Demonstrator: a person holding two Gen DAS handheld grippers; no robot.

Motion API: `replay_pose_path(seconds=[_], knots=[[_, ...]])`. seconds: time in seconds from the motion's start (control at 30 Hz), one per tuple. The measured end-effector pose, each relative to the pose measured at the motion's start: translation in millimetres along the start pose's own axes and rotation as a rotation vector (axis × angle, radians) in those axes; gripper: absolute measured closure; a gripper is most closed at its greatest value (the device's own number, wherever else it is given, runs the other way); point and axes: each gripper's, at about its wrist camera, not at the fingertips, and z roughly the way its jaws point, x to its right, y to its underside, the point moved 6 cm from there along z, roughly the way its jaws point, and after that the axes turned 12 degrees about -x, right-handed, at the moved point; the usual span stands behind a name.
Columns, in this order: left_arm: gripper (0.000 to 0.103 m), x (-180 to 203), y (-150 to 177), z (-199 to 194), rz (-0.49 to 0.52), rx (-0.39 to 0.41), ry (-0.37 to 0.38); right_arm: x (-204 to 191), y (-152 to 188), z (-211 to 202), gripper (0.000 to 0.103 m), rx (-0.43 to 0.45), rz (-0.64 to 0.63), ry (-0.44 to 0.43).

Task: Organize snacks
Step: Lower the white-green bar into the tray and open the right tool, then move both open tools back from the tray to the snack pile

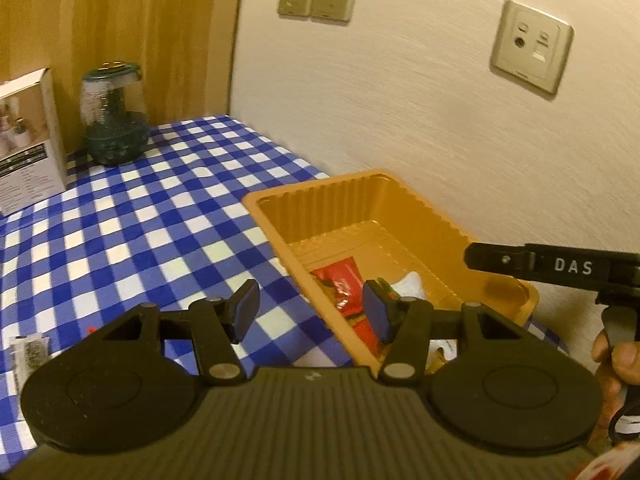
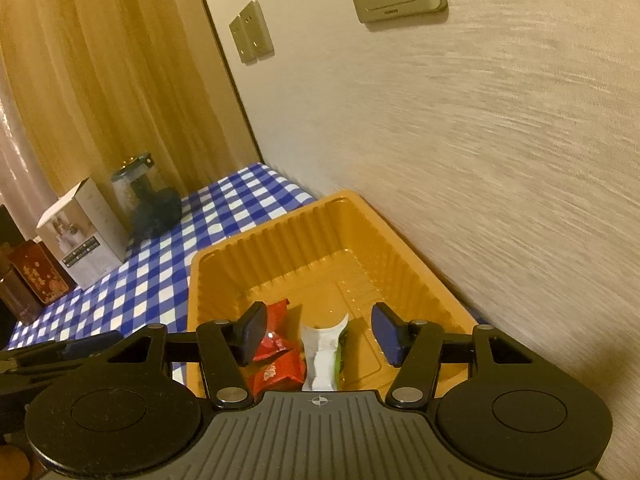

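An orange plastic tray (image 1: 332, 204) (image 2: 280, 248) stands on the blue-checked tablecloth against the wall. Inside it lie red snack packets (image 1: 344, 284) (image 2: 276, 360) and a white-and-green packet (image 1: 408, 284) (image 2: 326, 356). My right gripper (image 2: 320, 332) hovers open over the tray, above these packets, with nothing pressed between its pads; its black finger marked DAS (image 1: 520, 264) reaches in over the tray's right rim. My left gripper (image 1: 312, 310) is open too, straddling the tray's near left rim without holding anything. A small clear packet (image 1: 28, 356) lies on the cloth at the left.
A green-lidded glass jar (image 1: 114, 116) (image 2: 144, 200) and a white carton (image 1: 28, 140) (image 2: 84, 236) stand at the table's far end by a wooden panel. A dark red tin (image 2: 36, 276) is beside the carton. Wall sockets (image 1: 530, 46) sit above the tray. A hand (image 1: 616, 360) shows at the right edge.
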Motion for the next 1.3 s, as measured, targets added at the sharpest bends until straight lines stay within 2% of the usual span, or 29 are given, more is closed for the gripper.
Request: replay_pose_path(seconds=[0.33,0.67,1.3], knots=[[0.05,-50.4,1.7,-32.3,-0.092,0.031,-0.076,-23.1,-1.3,-6.1,0.045,0.033,-0.033,-0.024],[0.05,-97.8,13.9,-62.6,-0.166,0.051,-0.145,-64.9,4.1,-7.2,0.045,0.043,-0.117,-0.073],[0.05,-148.6,48.3,-96.0,-0.225,0.038,-0.224,-141.7,24.2,2.5,0.045,0.004,-0.268,-0.179]])
